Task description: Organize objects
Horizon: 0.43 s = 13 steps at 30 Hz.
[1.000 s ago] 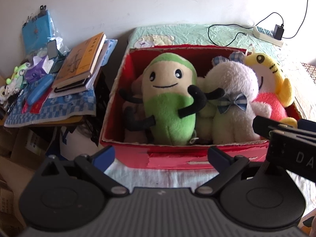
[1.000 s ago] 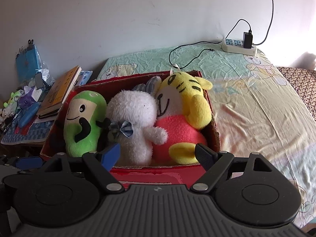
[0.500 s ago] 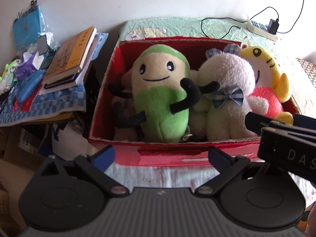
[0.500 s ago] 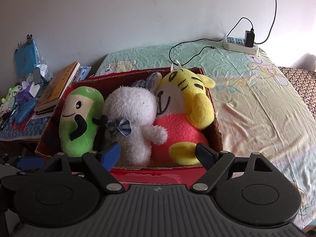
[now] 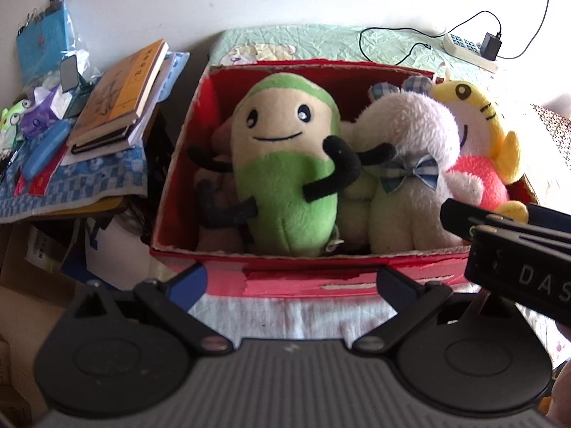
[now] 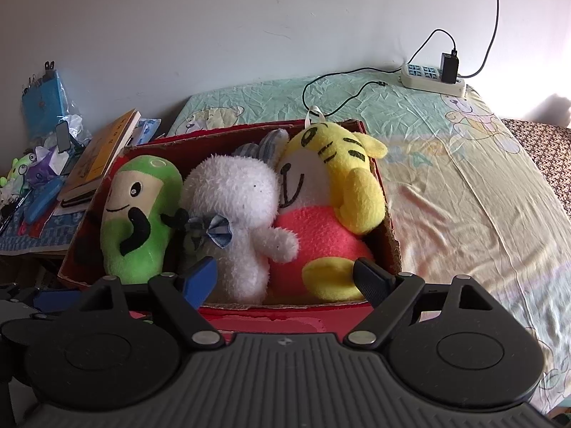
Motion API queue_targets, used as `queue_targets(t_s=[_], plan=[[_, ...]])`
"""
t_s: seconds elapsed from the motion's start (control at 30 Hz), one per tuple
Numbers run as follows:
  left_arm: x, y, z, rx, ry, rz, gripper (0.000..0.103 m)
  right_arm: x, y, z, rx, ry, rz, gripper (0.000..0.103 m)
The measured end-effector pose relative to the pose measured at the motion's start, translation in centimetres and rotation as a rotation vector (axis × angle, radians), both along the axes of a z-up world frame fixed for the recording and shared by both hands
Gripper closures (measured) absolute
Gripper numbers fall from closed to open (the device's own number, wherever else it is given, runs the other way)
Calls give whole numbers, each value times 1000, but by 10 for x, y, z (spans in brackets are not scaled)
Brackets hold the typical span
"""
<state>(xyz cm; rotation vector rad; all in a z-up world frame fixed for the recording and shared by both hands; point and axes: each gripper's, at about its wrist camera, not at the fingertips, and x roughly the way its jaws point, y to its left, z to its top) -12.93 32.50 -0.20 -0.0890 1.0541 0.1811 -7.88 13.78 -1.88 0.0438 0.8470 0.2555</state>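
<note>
Left wrist view: red box (image 5: 285, 280) on the bed (image 6: 464, 185), packed with a green plush (image 5: 285, 174), a white plush (image 5: 410, 164) and a yellow tiger plush (image 5: 478, 132) side by side. Left tool (image 5: 291, 280) spread, empty, at the box's near wall. Right tool (image 6: 285, 278) spread, empty, over the box's near rim. Books (image 5: 121, 92) left of the box.

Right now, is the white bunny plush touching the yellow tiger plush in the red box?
Touching. The right wrist view shows the white bunny plush pressed against the yellow tiger plush in the red box, no gap between them.
</note>
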Motion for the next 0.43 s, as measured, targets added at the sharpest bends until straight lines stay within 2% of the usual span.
queue_targets(t_s=[0.43], plan=[[-6, -3, 10, 11, -32, -11, 3, -3, -1, 2, 9, -4, -15, 17]])
